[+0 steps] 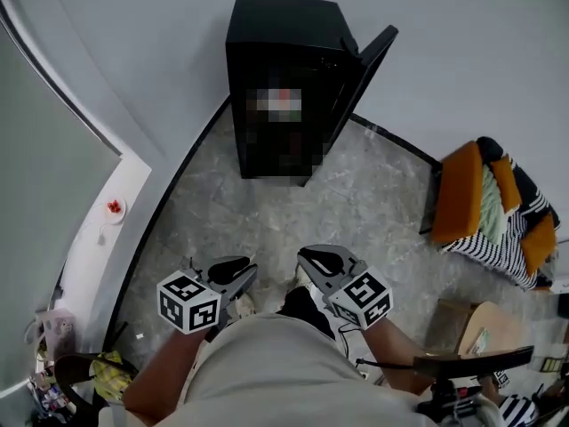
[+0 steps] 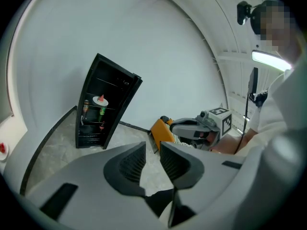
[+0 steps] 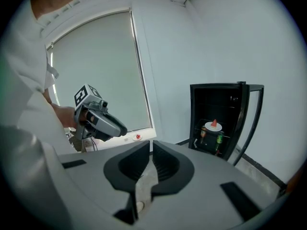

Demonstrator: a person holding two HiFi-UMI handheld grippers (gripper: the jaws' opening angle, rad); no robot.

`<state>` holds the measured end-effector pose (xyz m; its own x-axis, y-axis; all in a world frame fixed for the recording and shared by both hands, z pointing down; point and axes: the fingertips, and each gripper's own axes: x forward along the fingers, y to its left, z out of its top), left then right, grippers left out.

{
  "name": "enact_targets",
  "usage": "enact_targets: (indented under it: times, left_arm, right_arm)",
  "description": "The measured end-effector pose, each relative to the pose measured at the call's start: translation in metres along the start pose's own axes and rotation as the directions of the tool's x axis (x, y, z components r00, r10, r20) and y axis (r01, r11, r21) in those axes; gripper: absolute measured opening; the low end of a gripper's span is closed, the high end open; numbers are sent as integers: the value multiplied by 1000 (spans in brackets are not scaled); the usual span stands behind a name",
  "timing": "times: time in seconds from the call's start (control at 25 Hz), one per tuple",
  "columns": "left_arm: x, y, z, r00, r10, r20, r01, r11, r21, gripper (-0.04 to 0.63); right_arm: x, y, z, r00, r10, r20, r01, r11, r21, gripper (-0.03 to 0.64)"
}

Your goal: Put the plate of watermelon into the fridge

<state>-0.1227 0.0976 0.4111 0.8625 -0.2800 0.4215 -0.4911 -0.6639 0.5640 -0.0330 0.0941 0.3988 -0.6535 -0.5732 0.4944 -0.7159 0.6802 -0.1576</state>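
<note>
A black mini fridge (image 1: 276, 87) stands against the far wall with its door (image 1: 363, 74) swung open to the right. On a shelf inside sits a white plate with a red watermelon wedge (image 3: 213, 125), also seen in the left gripper view (image 2: 100, 101), above some bottles. Both grippers are held close to the person's body, well short of the fridge. My left gripper (image 1: 244, 269) has its jaws a little apart with nothing between them (image 2: 152, 150). My right gripper (image 1: 307, 256) has its jaws nearly together and holds nothing (image 3: 150, 147).
A white window sill (image 1: 102, 238) runs along the left and carries a small dish with something red (image 1: 114, 207). At the right stands an orange-cushioned chair with striped cloth (image 1: 484, 203); a wooden stool (image 1: 484, 327) is nearer. Clutter lies at the lower left (image 1: 53, 372). Marble floor (image 1: 356, 203) lies between me and the fridge.
</note>
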Motion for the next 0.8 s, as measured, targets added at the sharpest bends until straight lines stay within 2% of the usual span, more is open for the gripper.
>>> enact_targets:
  times: [0.36, 0.8]
  left_arm:
    - [-54, -2, -31, 998, -62, 4, 61, 997, 40, 87]
    - [-72, -2, -48, 996, -86, -12, 86, 994, 62, 87]
  right_arm:
    - [14, 72, -6, 1000, -11, 3, 11, 1000, -15, 21]
    - [22, 106, -6, 1000, -19, -5, 19, 999, -50, 15]
